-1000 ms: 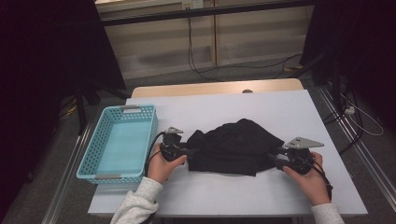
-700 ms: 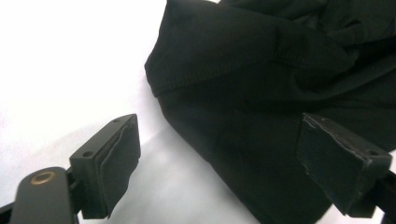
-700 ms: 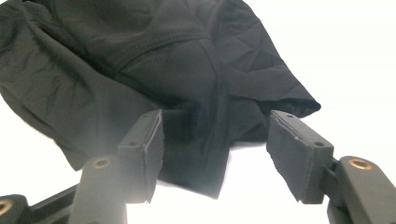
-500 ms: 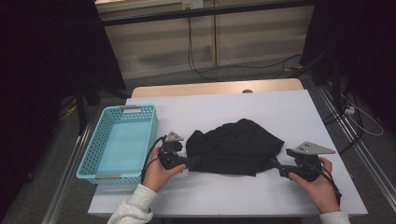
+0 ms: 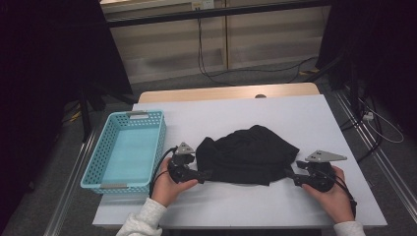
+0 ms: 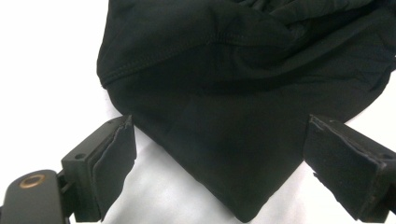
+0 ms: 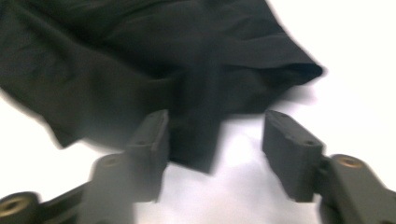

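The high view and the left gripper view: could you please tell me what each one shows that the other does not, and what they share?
In the high view alone: the blue basket left of the cloth, both hands, the right tongs at the cloth's right edge, and the floor cables behind the table.

In the left gripper view alone: the left tongs have just been opening, jaws wide apart, with a pointed corner of the cloth lying between them unpinched, and a stitched hem.

Both show the black cloth on the white table.

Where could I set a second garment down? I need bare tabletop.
The far strip of the white table behind the black garment is bare, as is the blue basket. The near edge is crowded by both grippers.
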